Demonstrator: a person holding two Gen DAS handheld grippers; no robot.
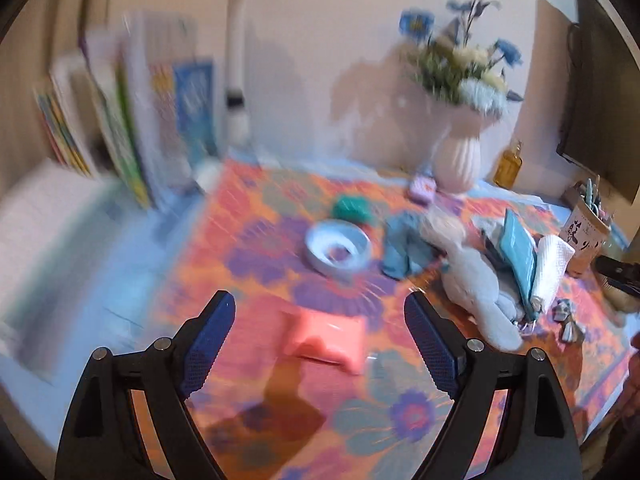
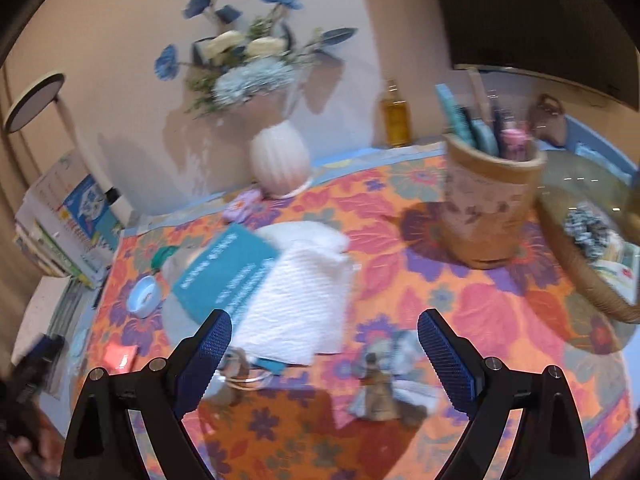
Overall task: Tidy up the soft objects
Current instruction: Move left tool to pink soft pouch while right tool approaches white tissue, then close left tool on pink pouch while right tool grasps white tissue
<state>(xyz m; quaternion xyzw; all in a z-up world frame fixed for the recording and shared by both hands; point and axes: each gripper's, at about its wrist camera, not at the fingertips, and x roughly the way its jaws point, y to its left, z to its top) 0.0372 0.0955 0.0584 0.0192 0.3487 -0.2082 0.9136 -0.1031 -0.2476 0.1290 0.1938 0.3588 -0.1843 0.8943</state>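
Observation:
In the left wrist view my left gripper [image 1: 320, 304] is open above a pink soft pad [image 1: 328, 340] that lies on the floral cloth [image 1: 256, 208]; its pads do not touch it. Further right lie a blue cloth [image 1: 402, 248], a pale plush rabbit [image 1: 476, 280], a teal pouch [image 1: 520, 252] and a white towel [image 1: 552, 264]. My right gripper [image 2: 325, 320] is open too, with nothing between its fingers. It hovers in front of the white towel [image 2: 300, 292] and teal pouch [image 2: 224, 268], with a small crumpled patterned cloth [image 2: 380, 376] just below it.
A wicker basket [image 2: 592, 280] at the right holds a blue scrunchie [image 2: 592, 228]. A pen holder [image 2: 488, 208], a white vase [image 2: 280, 164] and an amber bottle [image 2: 396, 116] stand at the back. A light blue bowl [image 1: 338, 248] sits mid-cloth; books [image 1: 120, 120] lean at the left.

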